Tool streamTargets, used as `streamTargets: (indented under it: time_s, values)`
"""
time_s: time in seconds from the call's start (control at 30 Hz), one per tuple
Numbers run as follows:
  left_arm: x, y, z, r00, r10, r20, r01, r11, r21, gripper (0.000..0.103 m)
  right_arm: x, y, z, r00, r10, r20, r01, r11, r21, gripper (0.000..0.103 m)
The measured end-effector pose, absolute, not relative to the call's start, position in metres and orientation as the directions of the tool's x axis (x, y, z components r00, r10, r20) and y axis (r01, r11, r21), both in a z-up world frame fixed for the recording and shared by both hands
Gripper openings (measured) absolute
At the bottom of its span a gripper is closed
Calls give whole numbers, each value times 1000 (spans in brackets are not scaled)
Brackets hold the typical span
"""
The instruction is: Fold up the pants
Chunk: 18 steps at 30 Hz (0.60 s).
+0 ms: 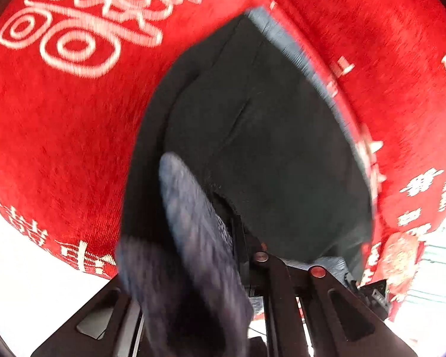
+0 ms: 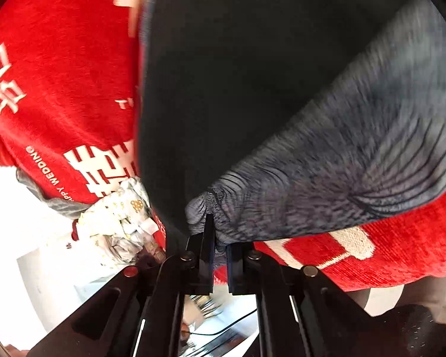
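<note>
**Both grippers clamped on dark pants over red wedding cloth**

A pair of dark pants (image 1: 252,136) lay spread on a red cloth (image 1: 68,136) woven with white characters, while a person worked 2 handheld grippers at the near edge of the garment. Seen from the left wrist, the pants ran up the middle of the view, their outer face near-black and a paler blue-grey ribbed lining showing along the right edge. A fold of that grey lining (image 1: 193,238) hung blurred over the left gripper (image 1: 238,232), hiding its fingertips; the fingers were pressed together, and the cloth bunched around them looked pinched there, though the exact hold could not be made out.

From the right wrist, the right gripper (image 2: 215,238) stood with its 2 black fingers (image 2: 206,238) drawn almost together on a puckered edge of the grey lining (image 2: 327,178), the fabric gathering into fine creases at the pinch. The dark outer face of the pants filled the upper middle of that view, lying on the red cloth.

The words "HAPPY WEDDING" could be read in small white capitals on the red cloth (image 2: 59,178), beside large white block characters. A crumpled white patterned cloth (image 2: 122,220) lay just beside the pants' lower left corner. Other lettering was too blurred to read.
</note>
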State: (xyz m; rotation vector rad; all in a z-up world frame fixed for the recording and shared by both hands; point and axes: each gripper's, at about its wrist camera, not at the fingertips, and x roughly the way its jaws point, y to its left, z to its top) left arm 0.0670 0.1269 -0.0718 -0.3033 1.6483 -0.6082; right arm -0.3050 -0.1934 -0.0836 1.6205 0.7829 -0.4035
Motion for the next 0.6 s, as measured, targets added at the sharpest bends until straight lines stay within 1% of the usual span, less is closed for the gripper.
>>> streamTargets:
  time_s: [0.13,0.23,0.33,0.37,0.47,0.53,0.6]
  values:
    - [91,115,-37,-147,-568,-810,167,793,-586,10,-281,-215,-31,713,248,-656,655,101,749,6]
    - [113,82,-13,-113,-581,-806,248,769,-589,10,-255,-237,-2,713,256,-653,622,200,757,6]
    - [151,44,-5,-72,-605,-793,284,750,-597,11,-224,-273,18,732,257,-631,578,256,775,6]
    - [162,32,-7,-55,-599,-799,296,754,-586,16,-211,-285,21,732,261,-629,572,267,776,6]
    - [190,-10,-25,-26,-538,-843,354,783,-511,24,-171,-320,16,695,275,-664,590,309,746,7]
    - [204,-31,-51,-30,-488,-872,369,806,-464,26,-146,-347,-8,661,284,-695,624,306,719,8]
    - [216,-41,-69,-27,-445,-895,367,828,-423,26,-132,-366,-33,622,284,-730,668,293,683,11]
